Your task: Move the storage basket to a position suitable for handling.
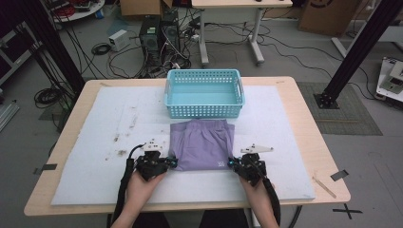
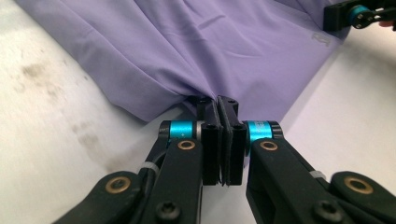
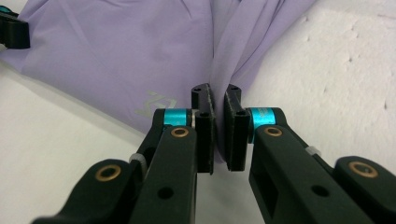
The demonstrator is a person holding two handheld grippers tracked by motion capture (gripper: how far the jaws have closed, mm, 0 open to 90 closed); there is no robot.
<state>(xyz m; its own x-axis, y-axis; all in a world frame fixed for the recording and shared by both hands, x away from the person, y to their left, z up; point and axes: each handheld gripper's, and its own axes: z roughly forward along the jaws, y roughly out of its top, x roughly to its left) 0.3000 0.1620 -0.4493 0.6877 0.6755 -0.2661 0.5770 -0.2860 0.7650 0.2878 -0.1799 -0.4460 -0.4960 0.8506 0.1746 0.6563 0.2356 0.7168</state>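
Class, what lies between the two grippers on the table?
The folded purple garment: in the high view the left gripper and right gripper pinch its near corners.

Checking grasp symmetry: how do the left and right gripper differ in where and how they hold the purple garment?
The left gripper pinches the purple garment at its near left corner; the right gripper takes the near right corner, beside the small printed logo. In their own views, the left gripper's pads meet flush on a thin edge, while the right gripper's pads keep a slight gap around a thicker fold. Both are shut on the fabric, low on the white mat.
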